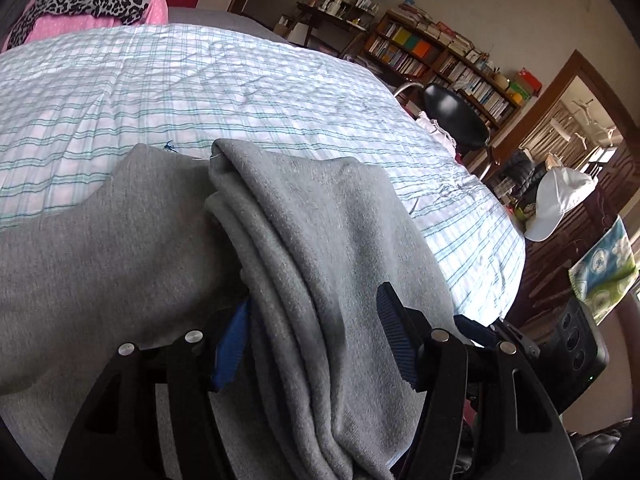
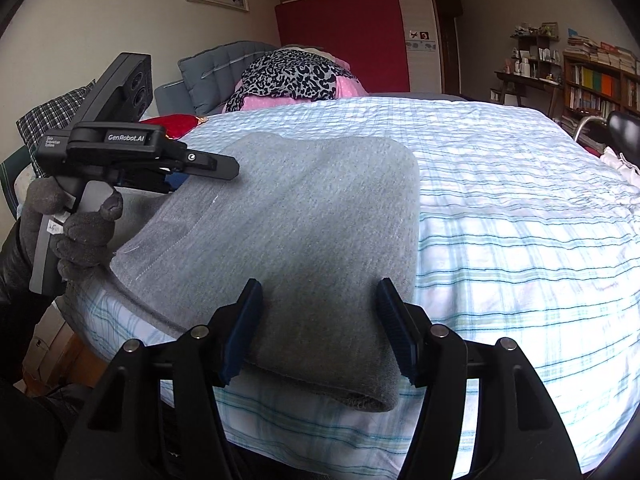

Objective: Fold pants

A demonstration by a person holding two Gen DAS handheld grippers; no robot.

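The grey pants (image 2: 304, 216) lie folded on the bed, near its front left corner. In the left wrist view a thick bunched fold of the pants (image 1: 304, 264) runs between the fingers of my left gripper (image 1: 316, 340), whose jaws stand apart around the cloth. The left gripper also shows in the right wrist view (image 2: 208, 166), at the far left edge of the pants, held by a gloved hand. My right gripper (image 2: 320, 328) is open, its fingers straddling the near folded edge of the pants without pinching it.
The bed has a blue-and-white plaid sheet (image 2: 520, 216). Leopard-print and pink bedding (image 2: 296, 76) is piled at the head. A black chair (image 1: 452, 116), a bookshelf (image 1: 444, 56) and a white cap (image 1: 560, 204) stand past the bed's right side.
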